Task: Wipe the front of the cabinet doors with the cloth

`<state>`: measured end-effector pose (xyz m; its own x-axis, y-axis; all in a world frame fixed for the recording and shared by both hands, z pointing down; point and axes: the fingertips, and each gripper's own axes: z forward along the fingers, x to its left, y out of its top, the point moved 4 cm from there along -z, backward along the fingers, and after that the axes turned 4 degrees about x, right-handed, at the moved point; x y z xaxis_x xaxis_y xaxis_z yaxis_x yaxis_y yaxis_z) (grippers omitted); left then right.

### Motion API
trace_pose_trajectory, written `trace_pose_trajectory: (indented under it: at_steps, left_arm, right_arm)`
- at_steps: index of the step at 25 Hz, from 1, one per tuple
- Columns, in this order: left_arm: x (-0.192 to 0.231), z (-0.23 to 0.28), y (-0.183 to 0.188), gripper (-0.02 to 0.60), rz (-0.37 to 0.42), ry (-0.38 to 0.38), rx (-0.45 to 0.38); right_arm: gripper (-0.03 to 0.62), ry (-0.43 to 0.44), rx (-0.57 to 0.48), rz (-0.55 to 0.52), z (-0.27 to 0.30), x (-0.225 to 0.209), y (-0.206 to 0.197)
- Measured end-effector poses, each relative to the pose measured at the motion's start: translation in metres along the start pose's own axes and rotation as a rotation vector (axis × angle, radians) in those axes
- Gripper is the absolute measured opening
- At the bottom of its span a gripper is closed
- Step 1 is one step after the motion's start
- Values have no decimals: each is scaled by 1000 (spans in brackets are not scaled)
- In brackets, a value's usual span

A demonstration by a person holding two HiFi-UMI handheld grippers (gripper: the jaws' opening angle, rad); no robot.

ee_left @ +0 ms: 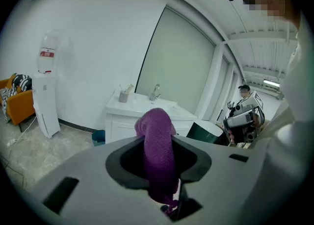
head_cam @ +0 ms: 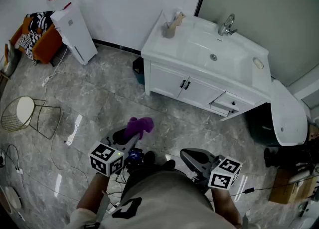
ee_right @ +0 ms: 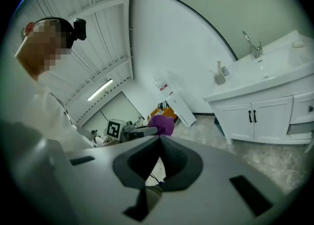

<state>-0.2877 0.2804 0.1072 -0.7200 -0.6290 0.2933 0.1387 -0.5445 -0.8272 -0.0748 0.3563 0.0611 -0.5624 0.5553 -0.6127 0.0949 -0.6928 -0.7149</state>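
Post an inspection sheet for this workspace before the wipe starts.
Surface: glossy grey stone-look floor; white vanity top.
Job's things: purple cloth held in the left tongs; cabinet doors shut, untouched, well ahead.
Clutter: brush cup on the vanity top; wire basket on the floor.
Grippers: left tongs shut on the purple cloth; right tongs shut, empty.
Cables: white power strip lead and thin dark cables on the floor.
Surroundings: water dispenser, orange chair, white walls.

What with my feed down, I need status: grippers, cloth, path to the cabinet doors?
Left gripper shut on purple cloth. Right gripper shut, empty. Cabinet doors closed, not reached. Bin beside them, not in front.
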Motion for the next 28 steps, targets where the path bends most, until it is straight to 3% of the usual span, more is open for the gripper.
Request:
trace_pose_trajectory:
  at_steps: [6,12,23,28]
  left_arm:
    - [37,-12,1,124,46,44,2]
    - [56,-11,-4,124,15,28,-3]
    - [71,5,11,124,29,35,-3]
    - [59,29,19,124,48,27,34]
  right_arm:
    - [9,-16,25,-13,32,11,2]
    - [9,-28,50,29,49,20,-8]
    - [9,-11,119,5,67,17,-6]
    - [9,27,86,40,59,1,4]
